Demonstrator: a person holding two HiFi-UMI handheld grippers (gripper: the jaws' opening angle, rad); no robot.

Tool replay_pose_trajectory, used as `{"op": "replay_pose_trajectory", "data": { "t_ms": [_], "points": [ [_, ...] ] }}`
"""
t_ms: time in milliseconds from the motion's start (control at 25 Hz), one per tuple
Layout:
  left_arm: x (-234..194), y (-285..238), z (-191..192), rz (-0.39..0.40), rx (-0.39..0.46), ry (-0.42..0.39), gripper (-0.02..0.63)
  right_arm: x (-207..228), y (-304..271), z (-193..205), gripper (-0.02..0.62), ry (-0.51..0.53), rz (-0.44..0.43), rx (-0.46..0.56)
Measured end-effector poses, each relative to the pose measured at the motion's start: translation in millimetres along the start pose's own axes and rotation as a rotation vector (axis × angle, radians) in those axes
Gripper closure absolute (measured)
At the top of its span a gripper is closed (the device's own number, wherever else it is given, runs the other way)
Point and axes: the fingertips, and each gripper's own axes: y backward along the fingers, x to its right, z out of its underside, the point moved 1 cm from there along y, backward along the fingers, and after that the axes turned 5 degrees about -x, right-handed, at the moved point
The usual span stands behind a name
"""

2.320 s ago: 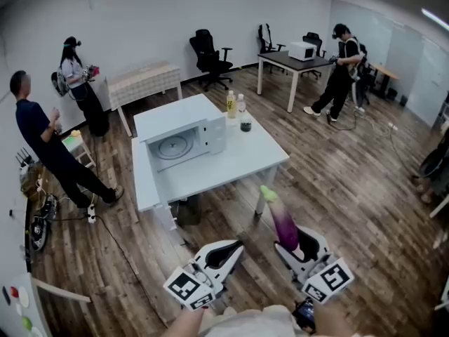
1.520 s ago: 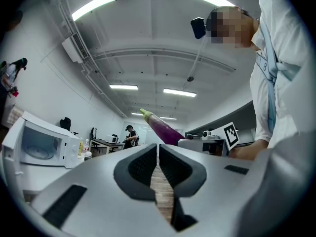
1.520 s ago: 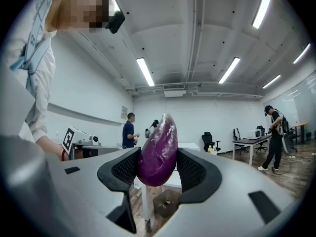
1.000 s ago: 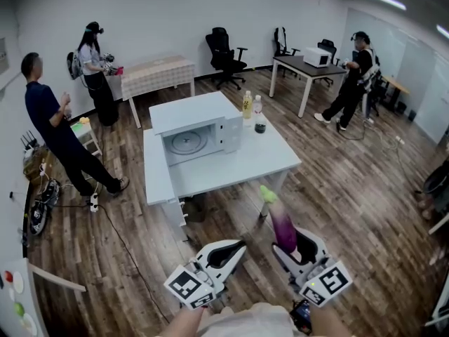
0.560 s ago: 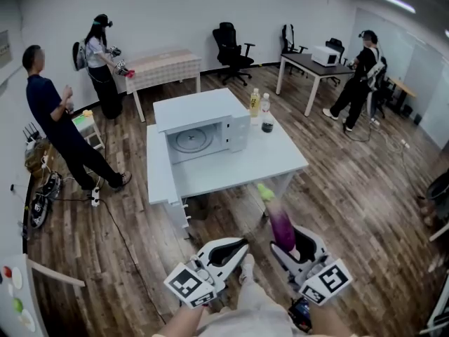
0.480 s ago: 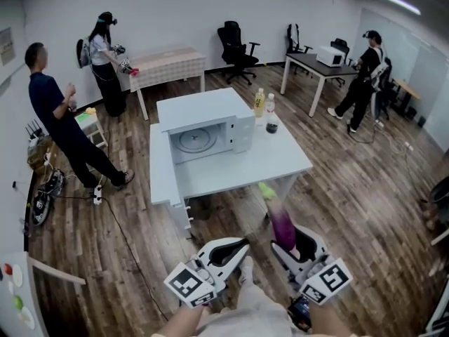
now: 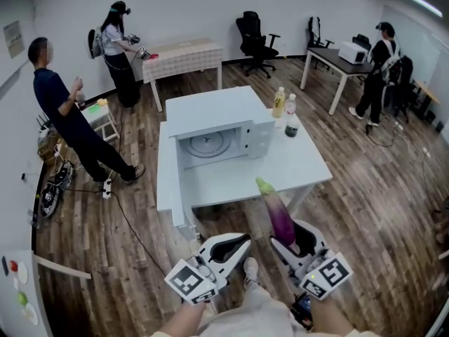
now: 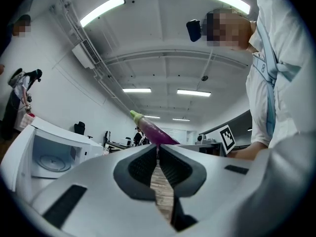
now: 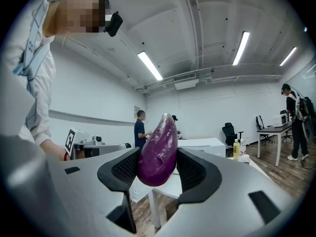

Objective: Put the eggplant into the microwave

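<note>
In the head view, the right claw [image 7: 297, 242] is closed on the thick purple end of the eggplant [image 7: 278, 215]. The rest of the eggplant rises out of the jaws, leaning a little to the left, with its green cap uppermost. The left claw [image 7: 229, 247] is held low beside it with nothing in it. Ahead stands the white bench [image 7: 295, 168] with the microwave [image 7: 242, 114] on it. The microwave door [image 7: 167, 182] is swung wide and the turntable [image 7: 208, 144] is in plain sight. A few bottles [image 7: 284, 109] stand just to the right of the oven, so the eggplant is well short of the cavity and over the floor. The left gripper view shows that claw's jaws brought together to a thin slit, holding nothing, and the eggplant [image 8: 152, 129] shows beyond their tips. In the right gripper view the ribbed pads press both flanks of the eggplant's [image 9: 158, 149] rounded belly, which fills the gap between the jaws. The skin is glossy and smooth, so I judge it slippery. It looks light and fairly firm, though a hard squeeze would probably dent or bruise it. The belly seems the best place to hold it, as the pads bear on the widest part there. With so much length standing free of the jaws it could pivot or slide if swung quickly, so a steady, moderate grip suits it.
</note>
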Motion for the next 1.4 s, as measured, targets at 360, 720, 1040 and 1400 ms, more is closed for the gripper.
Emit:
{"op": "replay_pose_trajectory", "data": {
  "t_ms": [360, 720, 1040, 1400],
  "points": [
    [-57, -43, -2, -0.059, -0.002, 0.006, 0.589, 56, -49, -3, 0.350, 0.004, -0.061, -0.035],
    [-103, -79, -7, -0.125, -0.013, -0.021, 0.589, 94, -95, -3, 0.350, 0.014, -0.165, -0.082],
    [-149, -101, 7, -0.235, -0.031, -0.065, 0.589, 123, -138, 21, 0.350, 0.003, -0.259, -0.149],
    [-214, -112, 22, -0.393, -0.005, -0.073, 0.589, 155, -197, 53, 0.350, 0.013, -0.349, -0.238]
  ]
}}
